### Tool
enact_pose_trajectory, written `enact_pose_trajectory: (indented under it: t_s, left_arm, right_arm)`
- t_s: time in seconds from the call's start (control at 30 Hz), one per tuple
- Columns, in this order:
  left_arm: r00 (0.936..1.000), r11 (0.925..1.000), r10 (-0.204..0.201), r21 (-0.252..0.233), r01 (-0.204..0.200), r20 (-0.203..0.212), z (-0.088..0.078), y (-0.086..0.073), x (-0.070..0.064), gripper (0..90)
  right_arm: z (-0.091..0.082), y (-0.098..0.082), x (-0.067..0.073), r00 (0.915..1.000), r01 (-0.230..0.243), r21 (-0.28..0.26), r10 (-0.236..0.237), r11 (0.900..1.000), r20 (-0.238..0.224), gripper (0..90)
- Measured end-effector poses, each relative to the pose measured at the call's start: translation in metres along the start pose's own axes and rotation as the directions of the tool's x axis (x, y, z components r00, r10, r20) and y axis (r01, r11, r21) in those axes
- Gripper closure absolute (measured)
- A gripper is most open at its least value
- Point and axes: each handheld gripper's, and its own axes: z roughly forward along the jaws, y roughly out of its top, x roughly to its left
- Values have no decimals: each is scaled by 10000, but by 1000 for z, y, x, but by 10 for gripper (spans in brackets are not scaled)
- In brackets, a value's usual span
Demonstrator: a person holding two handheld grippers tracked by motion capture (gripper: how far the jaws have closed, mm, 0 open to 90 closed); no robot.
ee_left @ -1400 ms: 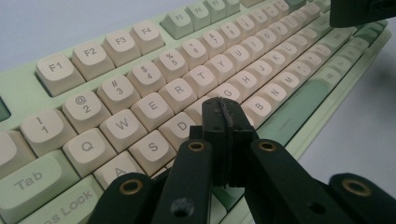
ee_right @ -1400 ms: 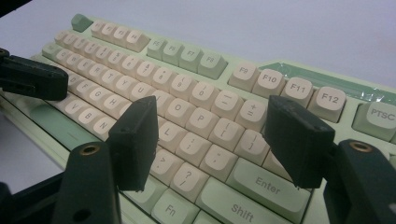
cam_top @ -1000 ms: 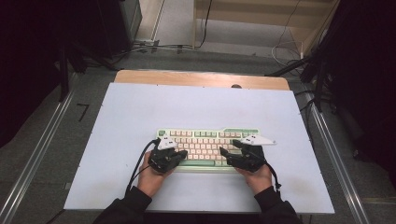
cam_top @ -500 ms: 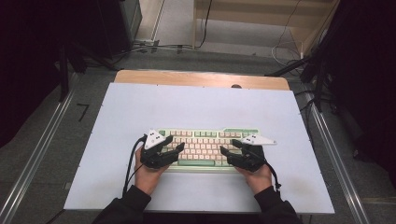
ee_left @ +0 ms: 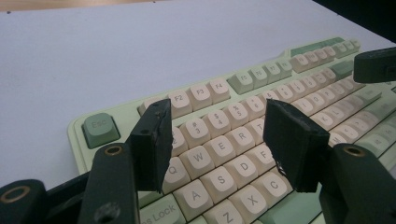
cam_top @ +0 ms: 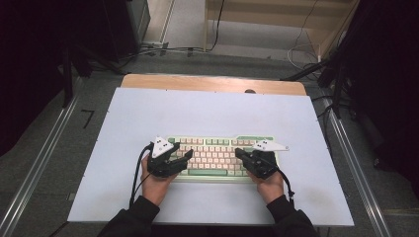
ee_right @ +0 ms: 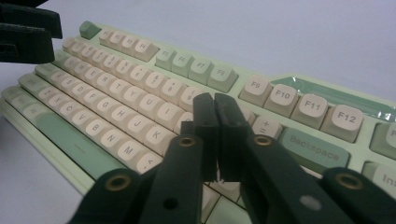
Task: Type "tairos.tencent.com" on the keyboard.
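Keyboard (cam_top: 217, 157) is lying long-axis left-right on the tabletop (cam_top: 207, 111), and we're hovering over both ends: left gripper (ee_left: 217, 140) spread, nothing gripped, above QWER; right gripper (ee_right: 215, 135) just clamped shut on nothing, nearer Backspace.

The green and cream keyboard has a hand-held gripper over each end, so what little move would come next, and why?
Probably the right hand-held gripper dips to tap a key. Its jaws have just been closing and now stand shut with nothing between them, forming one narrow tip above the right side of the green and cream plastic keyboard. The left hand-held gripper hovers open over the letter keys, too wide to press one cleanly.
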Motion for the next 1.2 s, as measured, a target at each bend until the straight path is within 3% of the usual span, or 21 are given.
enact_pose_trajectory:
  t_s: [0.6,1.1,1.2]
  left_arm:
    - [10000,9999,-4,132,4,13,1,-1,1,430]
    - [10000,9997,11,250,-13,66,2,-1,1,429]
    - [10000,9997,13,263,-15,55,2,-1,0,430]
  right_arm:
    - [29,5,9,9992,385,633,-390,9973,70,876]
    - [33,6,12,9992,397,786,-400,9961,21,876]
    - [35,6,13,9993,378,1033,-376,9939,-42,877]
